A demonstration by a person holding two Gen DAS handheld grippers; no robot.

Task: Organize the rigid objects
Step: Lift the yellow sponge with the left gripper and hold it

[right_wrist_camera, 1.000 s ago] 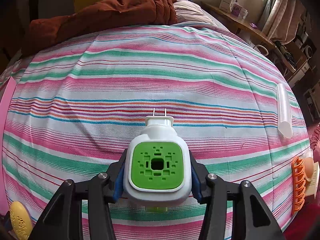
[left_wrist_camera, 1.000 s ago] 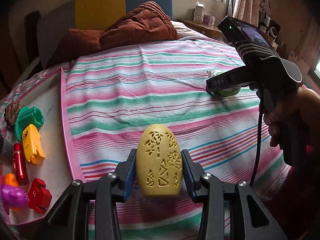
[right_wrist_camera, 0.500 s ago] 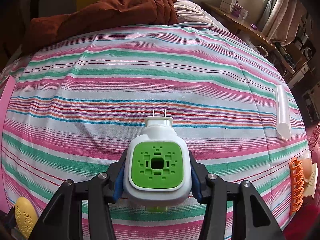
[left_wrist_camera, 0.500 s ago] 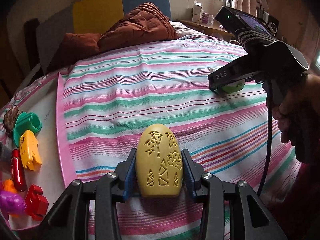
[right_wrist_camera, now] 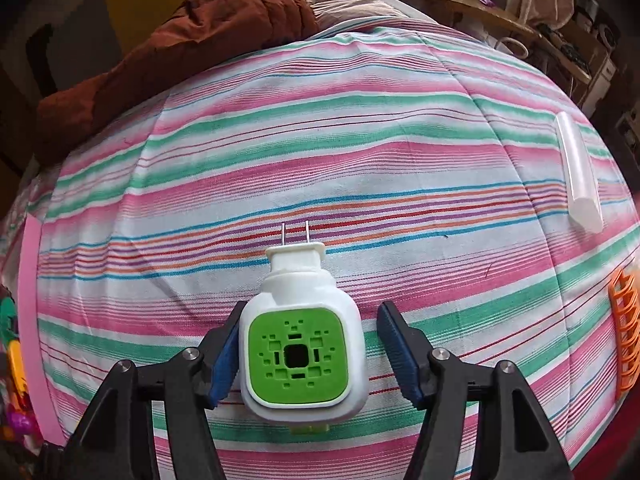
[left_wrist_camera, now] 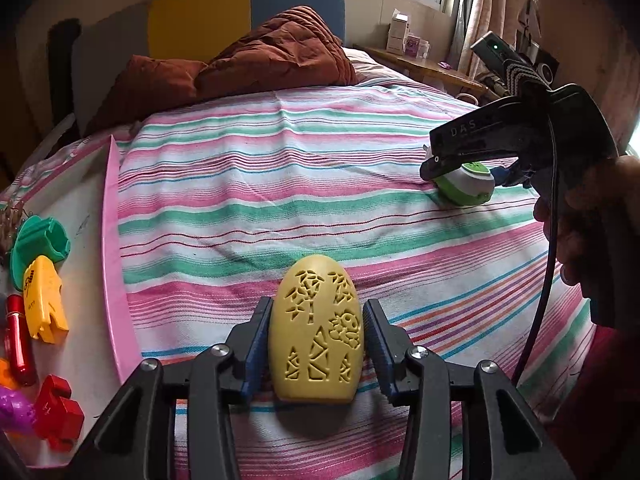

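Observation:
A yellow egg-shaped case with cut-out patterns (left_wrist_camera: 316, 332) rests on the striped bedsheet between the fingers of my left gripper (left_wrist_camera: 316, 344), whose jaws stand slightly off its sides. My right gripper (right_wrist_camera: 310, 354) is open around a white and green plug-in device (right_wrist_camera: 302, 352) that lies on the sheet with its prongs pointing away. The right pad is clear of it; the left pad is close to its side. The right gripper and the device (left_wrist_camera: 466, 184) also show at the right in the left wrist view.
A white tray with a pink rim (left_wrist_camera: 110, 248) at the left holds a green piece (left_wrist_camera: 38, 240), a yellow piece (left_wrist_camera: 42, 300), a red tube (left_wrist_camera: 18, 344) and other toys. A clear tube (right_wrist_camera: 578, 174) and an orange rack (right_wrist_camera: 624, 328) lie at the right. A brown quilt (left_wrist_camera: 256, 64) lies at the far end.
Both grippers have opened and released their objects. The yellow case and the plug-in device now rest on the sheet. The right gripper has lowered to the bed.

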